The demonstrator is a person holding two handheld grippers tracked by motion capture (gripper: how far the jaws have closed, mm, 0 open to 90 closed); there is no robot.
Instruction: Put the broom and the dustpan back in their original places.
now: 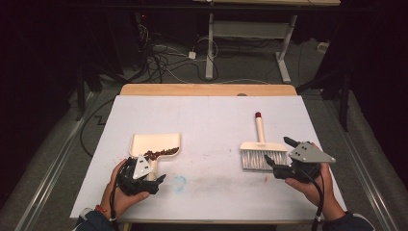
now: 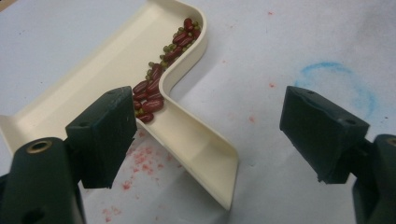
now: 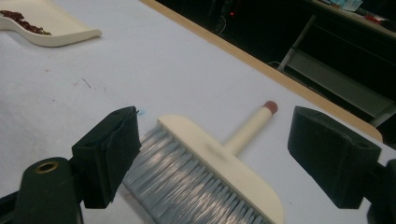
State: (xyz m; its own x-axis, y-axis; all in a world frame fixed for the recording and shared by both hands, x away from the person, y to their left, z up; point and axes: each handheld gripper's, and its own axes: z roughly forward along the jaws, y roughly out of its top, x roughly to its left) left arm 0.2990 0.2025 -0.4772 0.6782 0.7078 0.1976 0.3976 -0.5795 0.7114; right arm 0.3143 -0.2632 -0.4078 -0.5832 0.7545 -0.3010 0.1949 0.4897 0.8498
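Looking from left to right:

Left gripper (image 1: 155, 174): a hand (image 1: 122, 196) holds it low over the white table (image 1: 211, 120). Its jaws are wide apart and hold nothing.

Dustpan (image 1: 149, 143): it is cream and lies flat on the table, right in front of the left gripper. In the left gripper view the dustpan (image 2: 93, 84) has its handle reaching down between the two jaws. The handle is nearer the left jaw, and no jaw touches it.

Beans (image 1: 161, 153): small red and green beans sit in a row along the back wall of the dustpan, the side closest to the left gripper. In the left gripper view the beans (image 2: 161, 70) run up and away from the left jaw.

Blue ring (image 1: 179, 183): a faint blue mark on the table, just to the right of the left gripper.

Brush (image 1: 262, 153): it lies flat on the table, just left of the right gripper, with its red-tipped handle pointing away from the person. In the right gripper view the brush (image 3: 219, 165) has grey hairs that sit between the jaws and close to the left one.

Right gripper (image 1: 278, 154): the other hand (image 1: 315, 185) holds it beside the brush. Its jaws are wide apart and hold nothing.
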